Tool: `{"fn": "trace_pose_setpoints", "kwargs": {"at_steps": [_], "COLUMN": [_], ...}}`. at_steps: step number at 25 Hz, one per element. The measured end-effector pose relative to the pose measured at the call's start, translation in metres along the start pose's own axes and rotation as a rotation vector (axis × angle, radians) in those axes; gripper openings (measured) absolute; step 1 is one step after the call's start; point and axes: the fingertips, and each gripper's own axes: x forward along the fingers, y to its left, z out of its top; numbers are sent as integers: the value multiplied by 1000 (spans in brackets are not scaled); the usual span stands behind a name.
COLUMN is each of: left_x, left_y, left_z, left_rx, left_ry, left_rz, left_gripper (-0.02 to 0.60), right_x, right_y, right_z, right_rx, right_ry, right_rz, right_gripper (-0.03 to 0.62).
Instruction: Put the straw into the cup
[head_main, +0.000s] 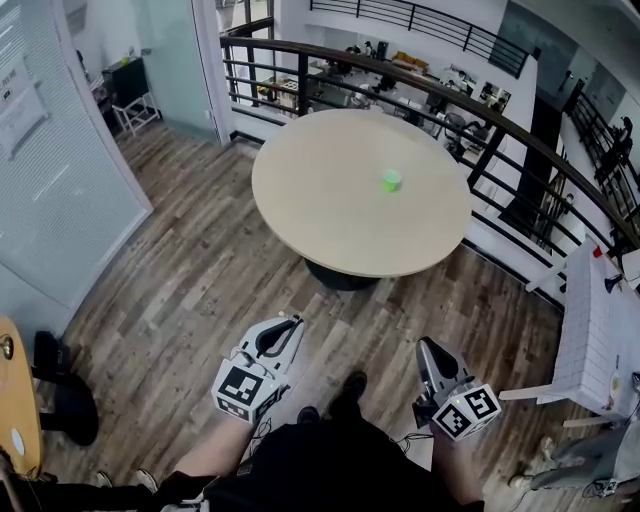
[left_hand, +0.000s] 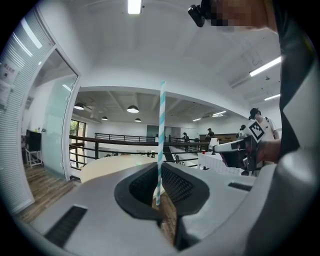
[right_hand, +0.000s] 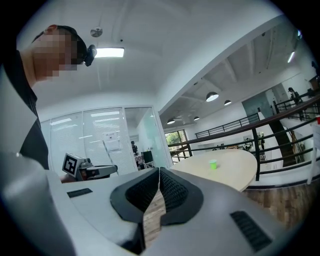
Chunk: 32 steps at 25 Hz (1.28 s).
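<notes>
1. A person stands on the wooden floor (head_main: 190, 290) and holds a gripper in each hand, low down in front of the body.
2. The left gripper (left_hand: 159, 199) has its two fingers squeezed on the straw (left_hand: 161, 135).
3. The straw is white with blue-green stripes. It stands straight up between the fingers, and most of it sticks out above them.
4. The right gripper (right_hand: 159, 172) has its fingers pressed together at the tips. Nothing is between them.
5. The two grippers are side by side with a gap between them. Both point toward the round table (head_main: 320, 225).
6. The little green cup (head_main: 391, 180) stands upright on the table top. It is a bit right of the middle in the head view.
7. The cup is alone on the table and well apart from both grippers and the straw.
8. A dark railing (head_main: 480, 105) curves around behind the table. Beyond it you can see desks on a lower floor.
9. A glass wall (head_main: 60, 190) stands to the person's left.
</notes>
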Motion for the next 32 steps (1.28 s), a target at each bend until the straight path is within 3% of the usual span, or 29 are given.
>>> {"fn": "trace_pose_setpoints", "kwargs": {"at_steps": [16,26,32], "left_x": [158,222,261], "left_y": [17,10,32], "left_z": [41,49,57], "left_rx": [20,27,22], "left_ry": [30,46,27], "left_rz": [43,43,31], "left_gripper": [28,28,28], "right_x": [65,74,105], "right_y": [-145,-200,-220], "right_z": [40,44,55], "right_rx": [68,107,95], "right_ry": [6,7,22], "right_rz": [63,80,73], "right_gripper": [23,23,23]}}
